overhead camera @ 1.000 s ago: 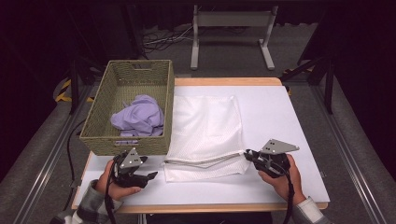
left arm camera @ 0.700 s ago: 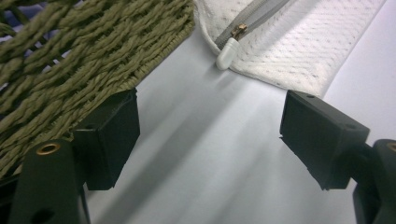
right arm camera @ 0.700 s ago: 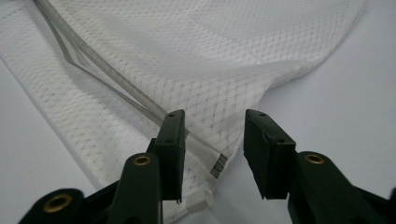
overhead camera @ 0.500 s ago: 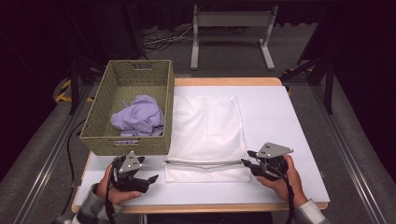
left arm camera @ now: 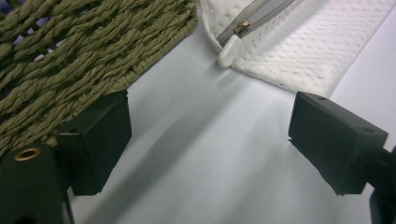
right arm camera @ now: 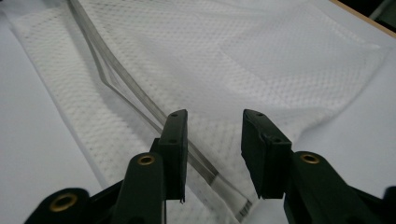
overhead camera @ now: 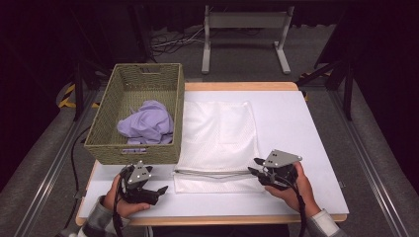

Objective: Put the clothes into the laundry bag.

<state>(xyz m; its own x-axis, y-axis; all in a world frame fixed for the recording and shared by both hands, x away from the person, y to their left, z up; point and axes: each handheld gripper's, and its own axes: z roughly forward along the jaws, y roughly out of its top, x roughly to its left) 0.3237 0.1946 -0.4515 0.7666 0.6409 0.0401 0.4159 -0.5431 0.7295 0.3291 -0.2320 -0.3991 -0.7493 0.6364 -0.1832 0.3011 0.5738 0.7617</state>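
A white mesh bag (overhead camera: pixel 217 133) lies flat on the white table (overhead camera: pixel 296 123), its zipper (overhead camera: pixel 212 172) running along the near edge. My right gripper (overhead camera: pixel 253 166) sits at the zipper's right end. Its jaws have just been opening and stand apart over the mesh (right arm camera: pixel 224 60), and the zipper (right arm camera: pixel 121 79) runs under one of them, not pinched. My left gripper (overhead camera: pixel 163 189) rests near the bag's left corner. Its jaws have also just been opening and stand wide over bare table (left arm camera: pixel 210 140), with the white zipper pull (left arm camera: pixel 229 51) a little ahead.
A woven olive basket (overhead camera: pixel 133 153) stands at the table's left, just behind my left gripper, with a crumpled lilac cloth (overhead camera: pixel 146 123) inside. Its weave (left arm camera: pixel 84 51) is close beside one left jaw. Bare table lies right of the bag. A metal stand is on the floor beyond.
The bag's zipper edge, lifted at the right gripper a second ago, now lies flat. The right jaws have let it go and spread. The left jaws have widened.
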